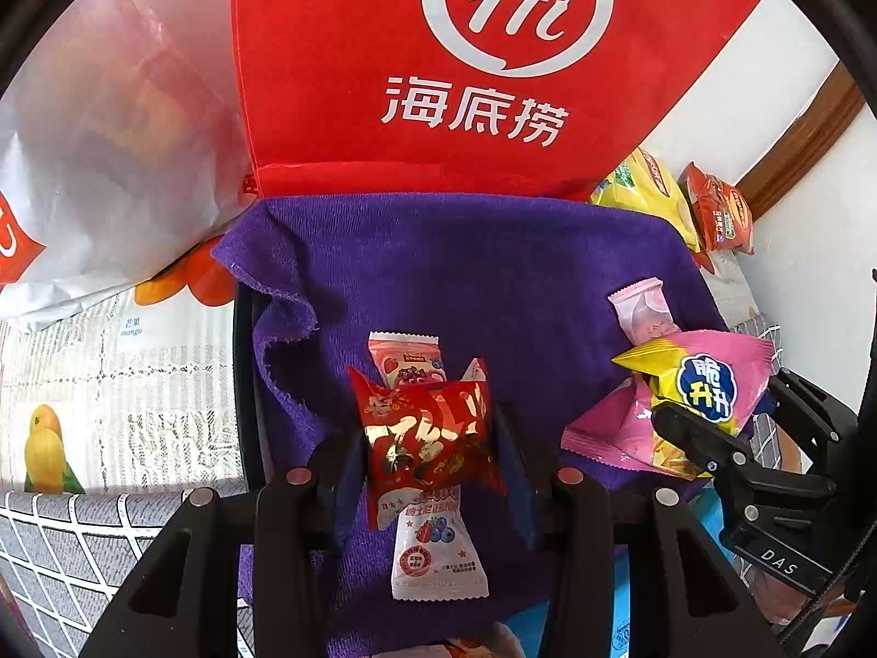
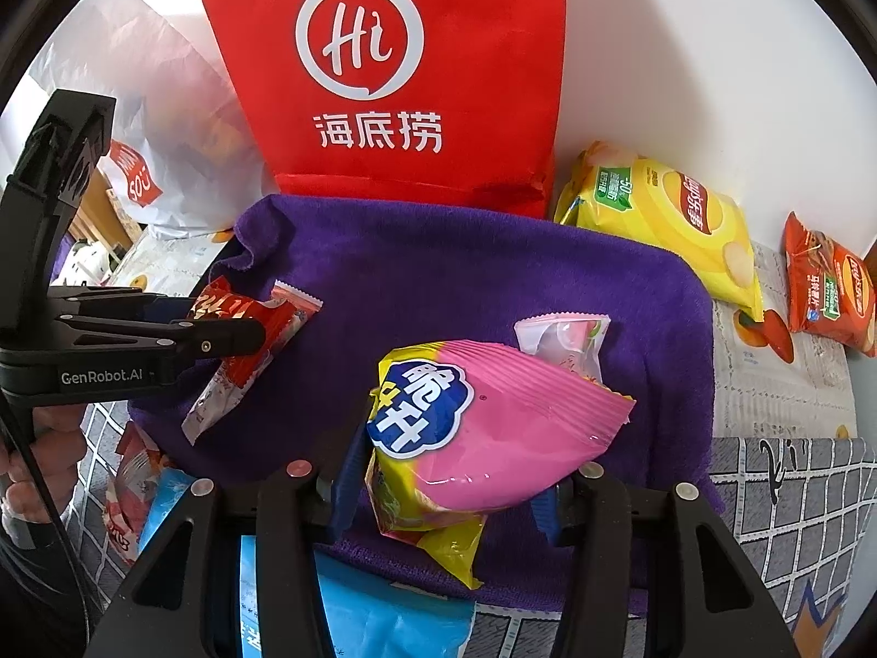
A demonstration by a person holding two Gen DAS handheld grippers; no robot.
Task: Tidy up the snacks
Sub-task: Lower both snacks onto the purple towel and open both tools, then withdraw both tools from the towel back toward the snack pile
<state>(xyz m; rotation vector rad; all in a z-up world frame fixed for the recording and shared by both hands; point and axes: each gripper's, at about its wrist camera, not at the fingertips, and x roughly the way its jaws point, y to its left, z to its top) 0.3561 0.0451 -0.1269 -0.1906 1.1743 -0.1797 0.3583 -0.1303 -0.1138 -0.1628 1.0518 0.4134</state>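
Left gripper [image 1: 425, 466]: clamped on red snack packet [image 1: 427, 438], left of purple towel [image 1: 493, 274] centre; light, crinkly, slippery; grip mid-body.
Right gripper [image 2: 449, 471]: clamped on pink-yellow chip bag [image 2: 493, 427], towel's front edge; puffy, crushable.

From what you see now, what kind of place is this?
Probably a home, perhaps a table top: a fruit-print cloth under a purple towel, snack packets, a red shopping bag against a white wall.
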